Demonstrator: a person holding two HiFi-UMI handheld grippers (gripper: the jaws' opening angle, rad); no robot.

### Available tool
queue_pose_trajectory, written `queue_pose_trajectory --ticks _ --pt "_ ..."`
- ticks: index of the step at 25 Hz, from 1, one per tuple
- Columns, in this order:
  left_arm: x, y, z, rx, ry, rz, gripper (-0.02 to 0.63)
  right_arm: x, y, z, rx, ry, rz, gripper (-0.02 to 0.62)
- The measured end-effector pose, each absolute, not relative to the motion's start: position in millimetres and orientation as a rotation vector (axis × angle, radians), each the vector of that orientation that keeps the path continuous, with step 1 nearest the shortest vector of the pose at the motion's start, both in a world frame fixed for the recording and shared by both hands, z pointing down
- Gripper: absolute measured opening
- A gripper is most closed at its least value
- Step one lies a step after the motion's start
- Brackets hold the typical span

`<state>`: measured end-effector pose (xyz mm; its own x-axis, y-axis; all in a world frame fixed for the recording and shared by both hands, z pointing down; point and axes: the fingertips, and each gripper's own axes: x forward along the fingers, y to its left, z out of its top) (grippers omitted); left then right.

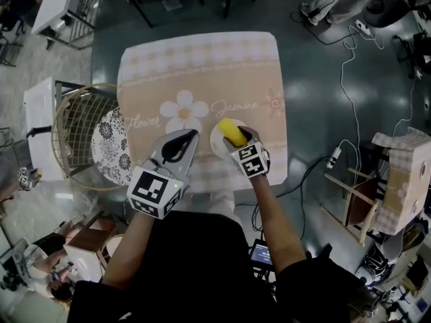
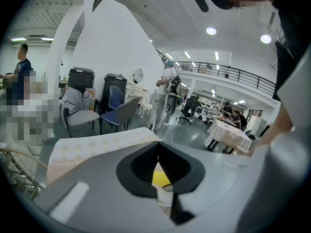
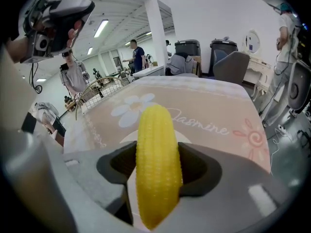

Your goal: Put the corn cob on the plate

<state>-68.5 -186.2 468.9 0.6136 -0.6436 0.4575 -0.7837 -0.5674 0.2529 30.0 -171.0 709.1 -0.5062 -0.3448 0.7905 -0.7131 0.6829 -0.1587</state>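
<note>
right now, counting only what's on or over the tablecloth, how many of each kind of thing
corn cob: 1
plate: 1
tools: 2 (left tool, right tool closed on the corn cob)
total: 4

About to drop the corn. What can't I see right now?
- Plate: in the head view it is mostly under the corn cob and right gripper. The right gripper view shows only slivers beside the cob.
- Gap between cob and plate: hidden in every view.
- Table near the left gripper: its own body blocks most of the left gripper view. Only a yellow sliver shows past its shut jaws.
</note>
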Motion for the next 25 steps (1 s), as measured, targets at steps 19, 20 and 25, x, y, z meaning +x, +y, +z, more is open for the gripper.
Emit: queue_pose_trajectory --ticks 19,20,25 --pt "-65 -189 471 2.394 -1.136 0.442 0.008 31 -166 726 0.754 -2.039 0.529 0.253" --pt "-64 -189 471 2.394 -1.135 0.442 0.008 31 -166 725 0.762 -2.034 0.528 0.253" --pt "-62 -187 470 2.395 -1.137 0.443 0.008 30 -164 725 0.759 -2.036 0.533 0.257"
